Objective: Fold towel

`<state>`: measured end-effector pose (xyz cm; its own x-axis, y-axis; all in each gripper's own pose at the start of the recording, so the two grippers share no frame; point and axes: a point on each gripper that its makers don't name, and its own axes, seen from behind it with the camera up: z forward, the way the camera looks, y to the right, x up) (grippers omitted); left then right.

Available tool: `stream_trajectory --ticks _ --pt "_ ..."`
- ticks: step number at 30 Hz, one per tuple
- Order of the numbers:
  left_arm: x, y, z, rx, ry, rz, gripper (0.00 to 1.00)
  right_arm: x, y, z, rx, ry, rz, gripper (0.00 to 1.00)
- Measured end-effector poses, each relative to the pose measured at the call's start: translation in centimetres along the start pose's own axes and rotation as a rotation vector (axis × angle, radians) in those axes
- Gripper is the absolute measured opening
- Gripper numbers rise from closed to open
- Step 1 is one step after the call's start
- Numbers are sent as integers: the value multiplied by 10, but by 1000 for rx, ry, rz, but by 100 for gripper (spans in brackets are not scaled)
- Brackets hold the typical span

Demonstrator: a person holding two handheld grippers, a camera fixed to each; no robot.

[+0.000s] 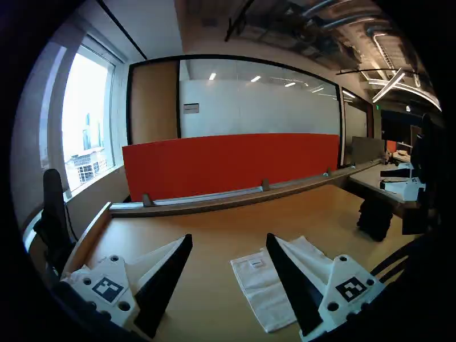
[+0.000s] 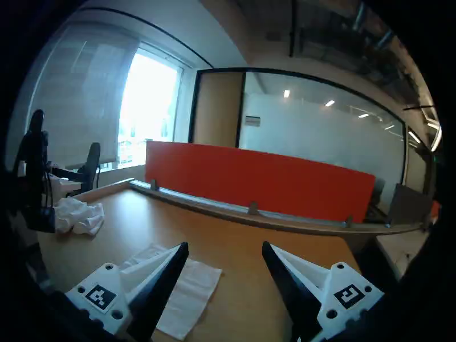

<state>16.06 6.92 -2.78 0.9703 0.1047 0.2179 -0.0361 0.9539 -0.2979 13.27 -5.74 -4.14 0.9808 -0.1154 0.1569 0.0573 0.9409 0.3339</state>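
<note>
– Left claw (image 1: 228,235), right claw (image 2: 224,244): gripping?
– No. Both spread wide, empty, above the wooden tabletop (image 1: 228,216).
– And the towel (image 1: 256,279)?
– It's flat on the tabletop between them, long axis seemingly slanting toward the red divider (image 1: 228,162). Bare wood surrounds it; a crumpled cloth (image 2: 77,216) sits well apart.

Both gripper views are set low over the counter (image 1: 239,222), faced toward the red divider (image 1: 228,162); the towel (image 1: 256,282) is shared.
</note>
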Motion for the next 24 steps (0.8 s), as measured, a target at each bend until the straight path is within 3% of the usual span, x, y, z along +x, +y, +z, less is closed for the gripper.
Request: stream_trajectory --ticks 11,24 --pt "-25 24 -3 -130 -108 96 96 -24 -28 0 150 -115 -85 100" --pt "-77 42 1 -215 -220 157 96 -63 -40 7 207 -217 -135 100"
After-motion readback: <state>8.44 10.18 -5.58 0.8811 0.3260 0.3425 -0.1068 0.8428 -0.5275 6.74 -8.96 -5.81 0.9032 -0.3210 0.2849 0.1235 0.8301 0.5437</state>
